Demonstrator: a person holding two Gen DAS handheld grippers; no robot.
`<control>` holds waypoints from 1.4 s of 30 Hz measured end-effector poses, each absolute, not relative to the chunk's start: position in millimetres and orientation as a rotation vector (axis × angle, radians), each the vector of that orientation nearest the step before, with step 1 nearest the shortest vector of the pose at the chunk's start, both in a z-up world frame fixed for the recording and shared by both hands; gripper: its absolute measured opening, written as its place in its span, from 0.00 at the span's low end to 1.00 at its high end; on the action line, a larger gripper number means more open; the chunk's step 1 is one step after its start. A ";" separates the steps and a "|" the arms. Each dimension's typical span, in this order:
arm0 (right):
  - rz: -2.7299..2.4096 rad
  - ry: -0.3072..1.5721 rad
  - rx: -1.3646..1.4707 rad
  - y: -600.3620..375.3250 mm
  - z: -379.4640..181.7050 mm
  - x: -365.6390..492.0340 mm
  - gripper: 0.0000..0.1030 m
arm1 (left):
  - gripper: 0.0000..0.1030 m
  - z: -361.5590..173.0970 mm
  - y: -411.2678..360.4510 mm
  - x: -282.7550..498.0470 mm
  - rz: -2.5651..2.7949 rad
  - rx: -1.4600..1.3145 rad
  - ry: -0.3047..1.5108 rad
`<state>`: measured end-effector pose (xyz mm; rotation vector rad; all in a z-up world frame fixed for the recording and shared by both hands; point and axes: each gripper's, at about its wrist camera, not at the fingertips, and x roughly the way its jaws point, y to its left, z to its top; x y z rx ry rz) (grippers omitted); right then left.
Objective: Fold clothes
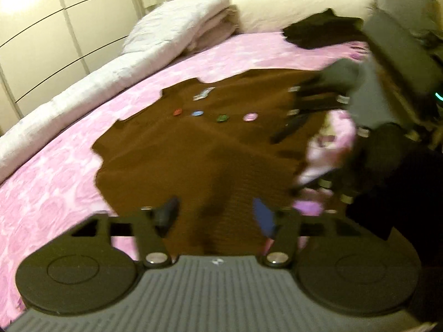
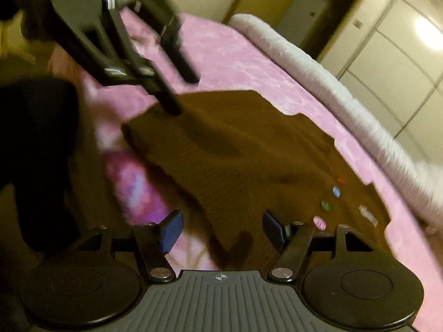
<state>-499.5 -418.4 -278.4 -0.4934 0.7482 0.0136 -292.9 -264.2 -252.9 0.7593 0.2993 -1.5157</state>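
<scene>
A brown knit garment (image 1: pixel 193 144) with small red, blue, green and pink round patches lies spread flat on the pink bedspread (image 1: pixel 49 182). My left gripper (image 1: pixel 216 215) hovers open over its near edge, brown cloth showing between the fingers but not pinched. In the right wrist view the garment (image 2: pixel 249 152) fills the middle. My right gripper (image 2: pixel 222 229) stands open over a folded corner of it, pads apart. The left gripper (image 2: pixel 181 90) shows there at upper left, one fingertip at the garment's far edge. The right gripper (image 1: pixel 299 108) is blurred in the left wrist view.
A folded white duvet (image 1: pixel 188 25) and a dark garment (image 1: pixel 318 33) lie at the bed's far end, with a grey pillow (image 1: pixel 401 0) behind. A white padded border (image 2: pixel 318 63) runs along the bed's side, wardrobe doors (image 2: pixel 401 55) beyond. A dark sleeve (image 2: pixel 33 138) fills the left.
</scene>
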 end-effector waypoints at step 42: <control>-0.100 0.773 -0.532 -499.6 -294.7 -523.9 0.39 | 0.04 -217.2 -342.1 -211.9 -1.368 0.717 0.350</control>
